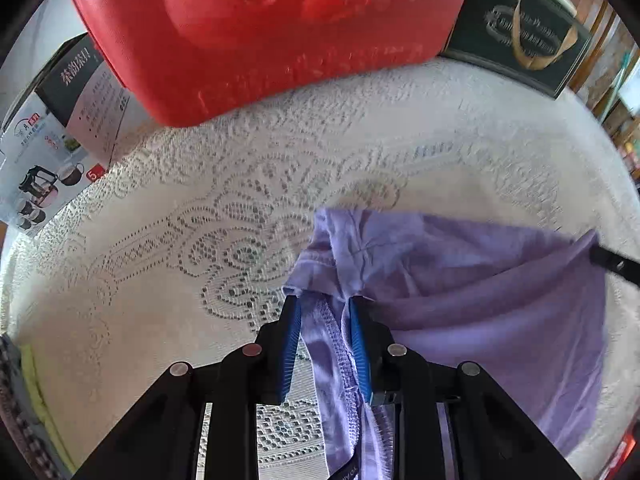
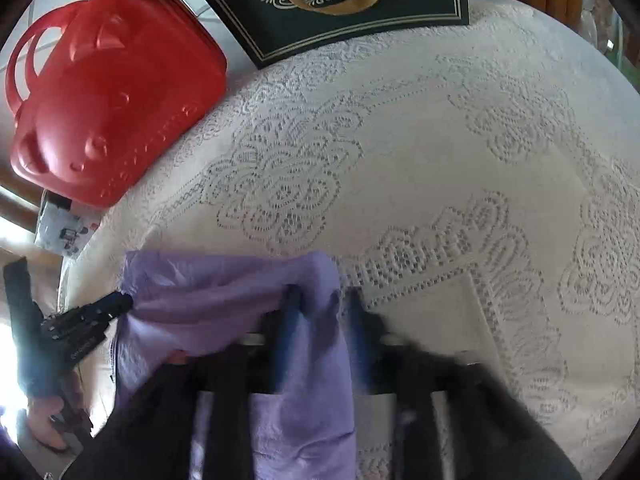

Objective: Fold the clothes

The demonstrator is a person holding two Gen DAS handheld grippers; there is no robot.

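Over the near part of the lace tablecloth, the lilac garment hangs bunched between 2 grippers, left gripper and right gripper each clamped on an edge, so folding looks barely begun.

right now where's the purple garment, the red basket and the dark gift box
purple garment [image 1: 480,280], left wrist view, middle of the cloth
red basket [image 2: 116,92], right wrist view, its embossed side
gift box [image 2: 352,4], right wrist view, its printed front

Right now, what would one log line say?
left gripper: shut on purple garment | right gripper: shut on purple garment | lace tablecloth beneath
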